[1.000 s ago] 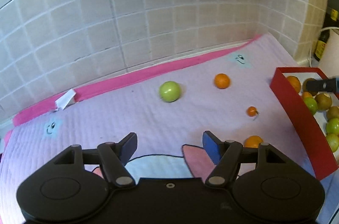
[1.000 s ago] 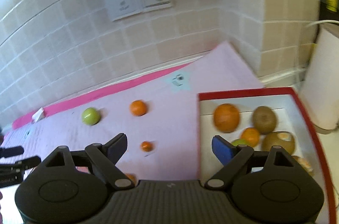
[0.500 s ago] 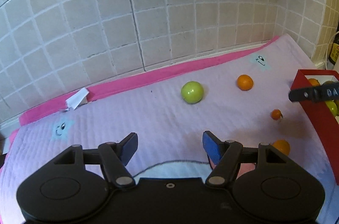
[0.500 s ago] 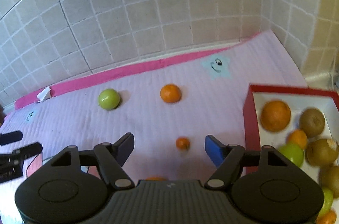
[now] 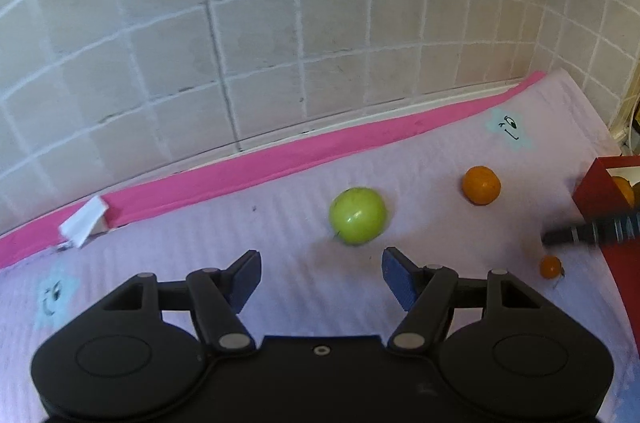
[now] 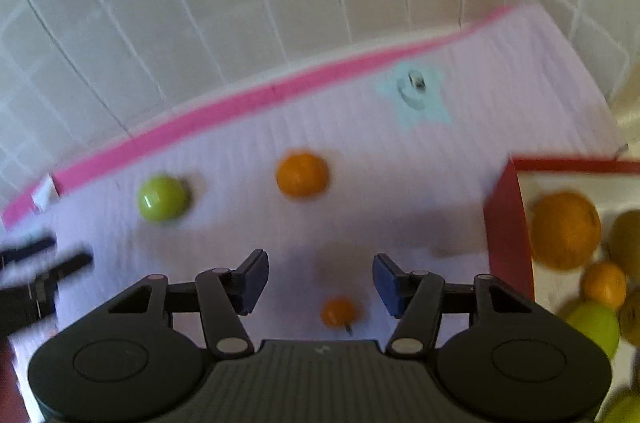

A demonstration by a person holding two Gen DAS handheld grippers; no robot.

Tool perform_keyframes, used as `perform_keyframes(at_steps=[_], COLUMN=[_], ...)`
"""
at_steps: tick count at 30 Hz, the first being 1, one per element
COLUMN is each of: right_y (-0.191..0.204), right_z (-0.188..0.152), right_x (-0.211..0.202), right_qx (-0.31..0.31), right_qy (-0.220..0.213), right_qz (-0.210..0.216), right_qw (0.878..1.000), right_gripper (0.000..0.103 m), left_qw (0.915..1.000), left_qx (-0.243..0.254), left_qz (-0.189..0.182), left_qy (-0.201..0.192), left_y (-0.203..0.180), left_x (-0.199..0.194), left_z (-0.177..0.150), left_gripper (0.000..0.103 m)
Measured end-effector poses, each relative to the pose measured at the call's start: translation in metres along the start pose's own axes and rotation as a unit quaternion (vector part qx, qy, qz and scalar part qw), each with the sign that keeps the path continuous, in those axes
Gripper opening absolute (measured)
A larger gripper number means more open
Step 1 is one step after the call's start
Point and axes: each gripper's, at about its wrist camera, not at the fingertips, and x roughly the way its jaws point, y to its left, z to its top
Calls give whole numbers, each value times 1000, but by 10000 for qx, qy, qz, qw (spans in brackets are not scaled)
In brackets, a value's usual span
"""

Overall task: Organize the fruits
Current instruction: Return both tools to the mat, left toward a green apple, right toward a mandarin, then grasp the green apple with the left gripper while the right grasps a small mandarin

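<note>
Between your right gripper (image 6: 320, 281) fingers, closing but not yet touching, sits the tiny orange kumquat (image 6: 339, 311); lower, then pinch. Left gripper (image 5: 321, 273) fingers stay wide before the round green apple (image 5: 357, 215)

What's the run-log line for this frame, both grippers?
left gripper: open, empty, near green apple | right gripper: closing, tiny orange between jaws, untouched | red box: partly filled

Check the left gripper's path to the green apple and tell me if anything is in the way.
Nothing visible blocks it. The left gripper is open, and the green apple lies just beyond its fingertips on bare pink mat. The orange sits well off to the side.
</note>
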Motion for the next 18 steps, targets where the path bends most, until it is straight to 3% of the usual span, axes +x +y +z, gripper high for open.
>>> perform_keyframes(at_steps=[7, 8, 10, 15, 18], right_y=[5, 6, 4, 4, 3], right_z=[-26, -28, -29, -33, -34], right_x=[11, 13, 18, 19, 19], right_qx=[-210, -230, -156, -201, -235], right_qy=[-196, -203, -158, -239, -247], right_qz=[-266, -281, -218, -239, -212], right_qw=[9992, 9991, 9995, 9992, 9992], right_gripper=[51, 47, 42, 38, 38], left_qw=[9997, 9996, 9995, 9992, 9993], left_qx=[-110, -157, -241, -176, -58], left_qz=[-199, -212, -212, -363, -378], left_qy=[-129, -106, -15, -52, -26], left_y=[-5, -4, -4, -14, -26], left_x=[36, 45, 59, 78, 84], left_z=[4, 5, 6, 12, 14], left_gripper=[79, 78, 66, 75, 72])
